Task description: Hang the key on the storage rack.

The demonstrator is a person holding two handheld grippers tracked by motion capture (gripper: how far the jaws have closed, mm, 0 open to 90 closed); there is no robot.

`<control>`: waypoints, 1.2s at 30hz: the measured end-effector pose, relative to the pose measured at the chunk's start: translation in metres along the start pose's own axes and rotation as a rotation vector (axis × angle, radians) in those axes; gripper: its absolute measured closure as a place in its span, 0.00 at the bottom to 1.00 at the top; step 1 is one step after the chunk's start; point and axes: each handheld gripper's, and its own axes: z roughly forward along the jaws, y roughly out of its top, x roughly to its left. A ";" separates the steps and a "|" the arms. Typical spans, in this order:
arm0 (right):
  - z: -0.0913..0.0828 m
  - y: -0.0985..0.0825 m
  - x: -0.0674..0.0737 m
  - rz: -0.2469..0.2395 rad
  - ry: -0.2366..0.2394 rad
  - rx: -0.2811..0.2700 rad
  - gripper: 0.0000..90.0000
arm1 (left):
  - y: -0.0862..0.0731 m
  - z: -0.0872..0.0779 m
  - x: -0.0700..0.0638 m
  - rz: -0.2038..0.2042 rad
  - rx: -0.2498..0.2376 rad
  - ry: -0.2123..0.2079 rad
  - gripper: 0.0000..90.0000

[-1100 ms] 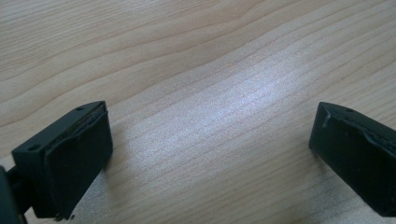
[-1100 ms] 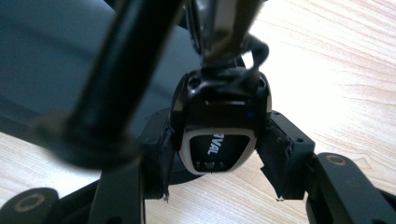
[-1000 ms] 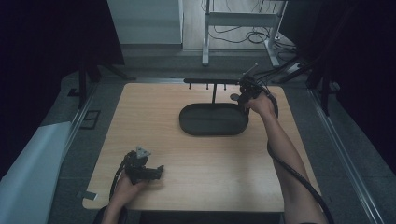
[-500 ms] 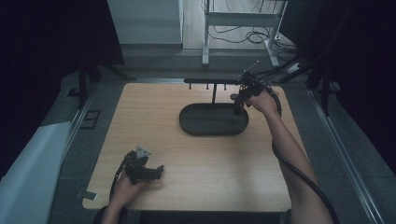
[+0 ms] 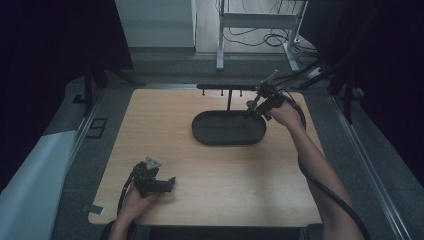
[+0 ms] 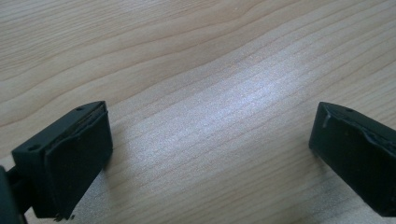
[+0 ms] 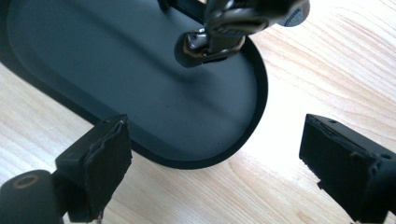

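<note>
Left gripper [image 5: 169, 184]: near left on table [image 5: 165, 125] — jaws apart.
Right gripper [image 5: 250, 111]: over tray [image 5: 229, 140], far right rim — jaws apart, empty.

The left tongs [image 6: 210, 154] stand wide apart just above the pale wood-grain surface [image 6: 196, 60], nothing between the two black jaws, each with a worn pad.

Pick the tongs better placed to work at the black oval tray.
Right. The right tongs hover open at the tray's far right rim; the left tongs rest open on the table's near-left corner.
</note>
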 end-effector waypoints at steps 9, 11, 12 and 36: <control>-0.005 -0.014 0.004 -0.024 0.040 -0.062 0.03 | 0.000 0.000 0.000 0.002 0.002 -0.001 0.00; -0.006 -0.017 0.005 -0.028 0.044 -0.071 0.01 | 0.000 0.000 0.000 0.002 0.002 -0.001 0.00; -0.006 -0.019 0.005 -0.035 0.045 -0.076 0.01 | 0.000 0.000 0.000 0.002 0.002 -0.001 0.00; -0.008 -0.061 0.017 -0.084 0.073 -0.130 0.00 | 0.000 0.000 0.000 0.003 0.005 0.000 0.00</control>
